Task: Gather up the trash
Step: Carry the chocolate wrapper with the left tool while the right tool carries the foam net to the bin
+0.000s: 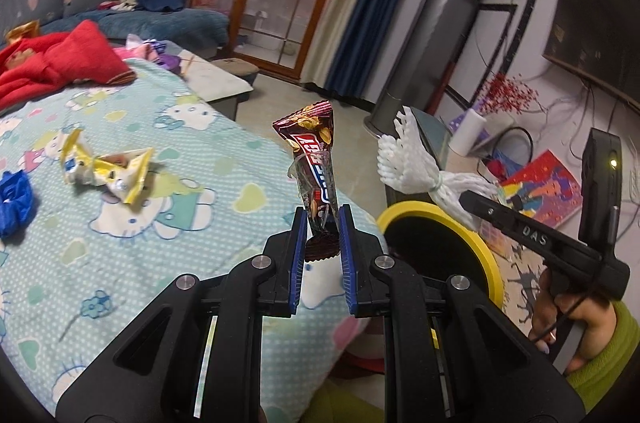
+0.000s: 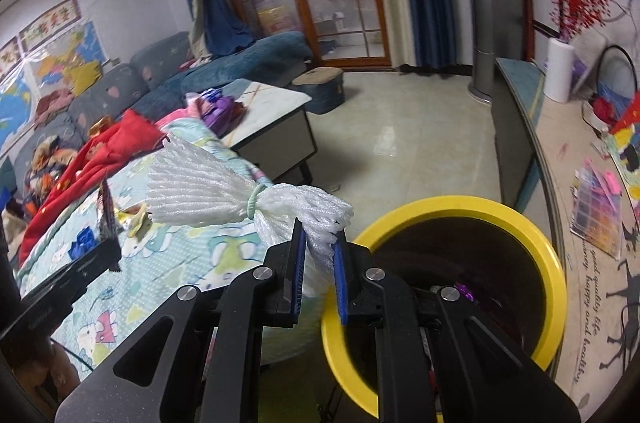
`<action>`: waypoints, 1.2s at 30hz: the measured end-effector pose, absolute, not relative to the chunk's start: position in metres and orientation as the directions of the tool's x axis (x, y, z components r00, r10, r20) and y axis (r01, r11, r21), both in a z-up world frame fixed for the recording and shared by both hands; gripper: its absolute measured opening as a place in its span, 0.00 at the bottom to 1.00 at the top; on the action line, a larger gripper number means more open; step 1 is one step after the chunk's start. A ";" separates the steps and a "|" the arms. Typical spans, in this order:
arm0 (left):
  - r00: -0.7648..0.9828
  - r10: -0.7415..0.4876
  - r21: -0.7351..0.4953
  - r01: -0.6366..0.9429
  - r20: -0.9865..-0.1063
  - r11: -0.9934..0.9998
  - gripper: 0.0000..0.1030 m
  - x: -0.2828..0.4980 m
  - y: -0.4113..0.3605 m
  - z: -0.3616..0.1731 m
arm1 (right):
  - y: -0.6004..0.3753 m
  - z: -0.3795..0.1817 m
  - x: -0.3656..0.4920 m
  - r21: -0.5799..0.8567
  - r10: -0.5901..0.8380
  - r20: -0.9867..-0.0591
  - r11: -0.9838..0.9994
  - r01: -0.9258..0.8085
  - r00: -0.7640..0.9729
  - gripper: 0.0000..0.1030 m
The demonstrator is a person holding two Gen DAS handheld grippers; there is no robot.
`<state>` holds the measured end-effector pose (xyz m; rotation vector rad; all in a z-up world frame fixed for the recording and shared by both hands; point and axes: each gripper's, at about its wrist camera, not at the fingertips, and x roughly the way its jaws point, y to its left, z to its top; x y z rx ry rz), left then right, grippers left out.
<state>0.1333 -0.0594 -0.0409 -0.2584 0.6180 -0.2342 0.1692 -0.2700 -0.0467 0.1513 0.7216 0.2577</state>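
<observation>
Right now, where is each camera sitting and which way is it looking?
Left wrist: rides on the left tongs, looking over the cartoon-print blanket at the brown snack wrapper they pinch; the right tongs and a hand show.
Right wrist: rides on the right tongs, looking across the floor toward the glass doors, gripping white foam netting; the left tongs edge in.
Shared: the yellow-rimmed bin, blanket, netting, wrapper.

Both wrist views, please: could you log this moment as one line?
left tongs: shut on brown snack wrapper | right tongs: shut on white foam net | yellow-rimmed bin: beside bed | yellow wrapper: uncollected
</observation>
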 end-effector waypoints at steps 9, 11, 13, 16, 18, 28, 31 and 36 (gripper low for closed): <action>0.759 -0.336 -0.267 0.219 -0.558 0.938 0.11 0.137 -0.093 -0.044 | -0.303 -0.054 0.166 0.207 0.197 -0.640 0.975 -0.080 0.743 0.13; 0.753 -0.344 -0.260 0.235 -0.561 0.937 0.11 0.137 -0.100 -0.045 | -0.311 -0.056 0.167 0.200 0.177 -0.640 0.978 -0.061 0.748 0.13; 0.746 -0.353 -0.250 0.254 -0.565 0.935 0.11 0.138 -0.107 -0.047 | -0.318 -0.058 0.165 0.192 0.160 -0.640 0.980 -0.045 0.751 0.13; 0.734 -0.363 -0.238 0.274 -0.574 0.932 0.11 0.140 -0.116 -0.049 | -0.325 -0.062 0.163 0.172 0.129 -0.645 0.985 -0.021 0.754 0.13; 0.727 -0.370 -0.227 0.292 -0.579 0.929 0.11 0.141 -0.123 -0.050 | -0.331 -0.065 0.163 0.175 0.121 -0.648 0.984 -0.007 0.752 0.13; 0.686 -0.404 -0.198 0.362 -0.605 0.911 0.11 0.147 -0.150 -0.059 | -0.352 -0.074 0.163 0.159 0.068 -0.662 0.986 0.052 0.746 0.13; 0.673 -0.413 -0.190 0.382 -0.613 0.904 0.11 0.150 -0.157 -0.063 | -0.357 -0.077 0.163 0.150 0.051 -0.669 0.986 0.068 0.742 0.13; 0.656 -0.426 -0.176 0.413 -0.623 0.893 0.11 0.152 -0.171 -0.067 | -0.368 -0.082 0.165 0.138 0.020 -0.681 0.985 0.102 0.732 0.13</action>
